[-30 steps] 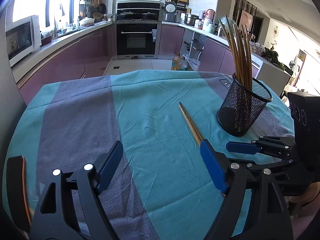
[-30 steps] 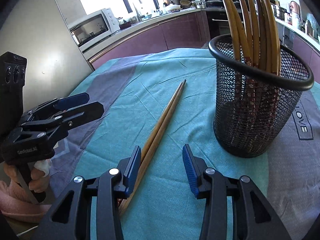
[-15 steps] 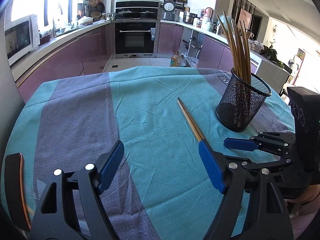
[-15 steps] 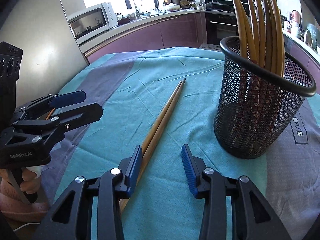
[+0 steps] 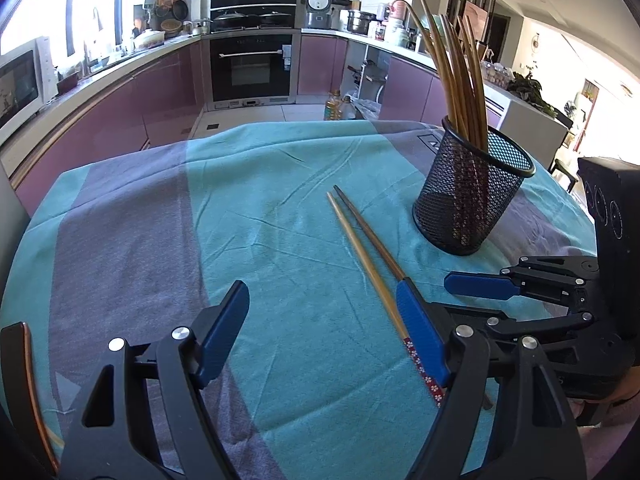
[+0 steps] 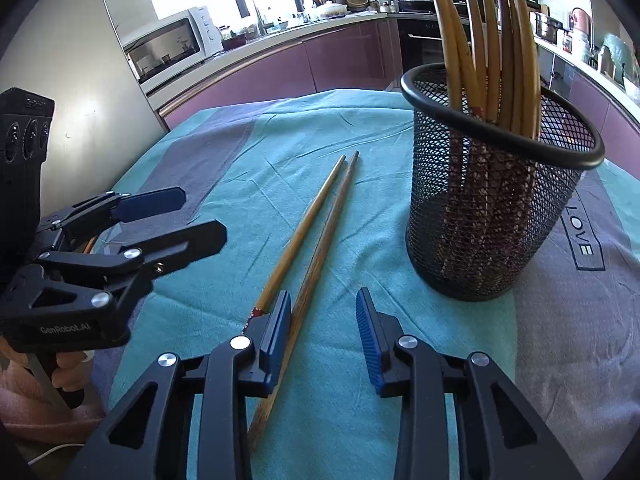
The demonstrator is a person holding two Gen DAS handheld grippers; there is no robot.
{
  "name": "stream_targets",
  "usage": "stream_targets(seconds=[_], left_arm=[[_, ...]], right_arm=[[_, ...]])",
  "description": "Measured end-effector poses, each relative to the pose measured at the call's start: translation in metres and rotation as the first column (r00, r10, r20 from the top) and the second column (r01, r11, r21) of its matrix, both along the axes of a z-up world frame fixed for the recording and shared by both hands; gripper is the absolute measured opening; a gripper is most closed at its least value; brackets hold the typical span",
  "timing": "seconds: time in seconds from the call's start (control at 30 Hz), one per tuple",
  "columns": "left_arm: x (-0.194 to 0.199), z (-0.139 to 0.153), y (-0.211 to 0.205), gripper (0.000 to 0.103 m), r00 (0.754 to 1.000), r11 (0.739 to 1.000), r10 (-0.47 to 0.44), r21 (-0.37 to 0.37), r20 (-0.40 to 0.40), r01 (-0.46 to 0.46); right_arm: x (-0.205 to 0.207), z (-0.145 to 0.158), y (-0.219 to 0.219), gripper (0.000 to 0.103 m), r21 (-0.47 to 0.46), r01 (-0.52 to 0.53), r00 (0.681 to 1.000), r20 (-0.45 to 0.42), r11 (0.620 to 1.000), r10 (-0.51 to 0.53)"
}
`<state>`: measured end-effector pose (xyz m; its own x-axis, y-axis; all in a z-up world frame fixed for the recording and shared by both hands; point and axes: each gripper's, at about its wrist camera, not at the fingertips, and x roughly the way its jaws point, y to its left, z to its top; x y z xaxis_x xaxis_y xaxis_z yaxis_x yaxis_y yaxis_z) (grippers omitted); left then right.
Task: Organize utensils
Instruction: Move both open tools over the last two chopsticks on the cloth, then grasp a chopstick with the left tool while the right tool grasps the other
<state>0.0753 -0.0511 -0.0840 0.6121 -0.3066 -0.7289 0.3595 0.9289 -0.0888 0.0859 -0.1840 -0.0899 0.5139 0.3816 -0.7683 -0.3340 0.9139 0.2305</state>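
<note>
Two wooden chopsticks lie side by side on the teal and purple cloth; they also show in the right wrist view. A black mesh holder with several chopsticks standing in it sits to their right, also in the right wrist view. My left gripper is open and empty, its right finger beside the chopsticks' handle ends. My right gripper is open, low over the handle ends, with one chopstick between its jaws and the other under its left finger. Each gripper shows in the other's view.
The round table's cloth carries only the holder and chopsticks. Kitchen counters, an oven and a microwave stand beyond the table edge. A dark curved object sits at the left wrist view's lower left.
Both grippers have drawn back and risen slightly. The two chopsticks now lie spread a little apart at the tips. Both grippers stay open.
</note>
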Motion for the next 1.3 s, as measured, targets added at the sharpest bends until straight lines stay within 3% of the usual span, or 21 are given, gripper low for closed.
stream_targets(seconds=[0.5, 0.7, 1.03, 1.3], left_arm=[[0.026, -0.025, -0.025, 0.064, 0.995, 0.998, -0.047, 0.038, -0.09, 0.051], [0.031, -0.031, -0.033, 0.052, 0.993, 0.995, -0.067, 0.061, -0.102, 0.073], [0.029, -0.032, -0.025, 0.027, 0.99, 0.996, -0.076, 0.025, -0.122, 0.08], [0.036, -0.035, -0.022, 0.029, 0.988, 0.997, -0.072, 0.015, -0.136, 0.075]], right_arm=[[-0.001, -0.001, -0.015, 0.031, 0.02, 0.013, 1.0, -0.009, 1.0, -0.013], [0.002, -0.001, -0.015, 0.031, 0.018, 0.013, 1.0, -0.006, 1.0, -0.013], [0.023, -0.002, -0.005, 0.031, 0.007, 0.026, 1.0, 0.006, 1.0, -0.026], [0.032, -0.003, 0.003, 0.024, -0.033, 0.042, 0.999, 0.027, 0.999, -0.041]])
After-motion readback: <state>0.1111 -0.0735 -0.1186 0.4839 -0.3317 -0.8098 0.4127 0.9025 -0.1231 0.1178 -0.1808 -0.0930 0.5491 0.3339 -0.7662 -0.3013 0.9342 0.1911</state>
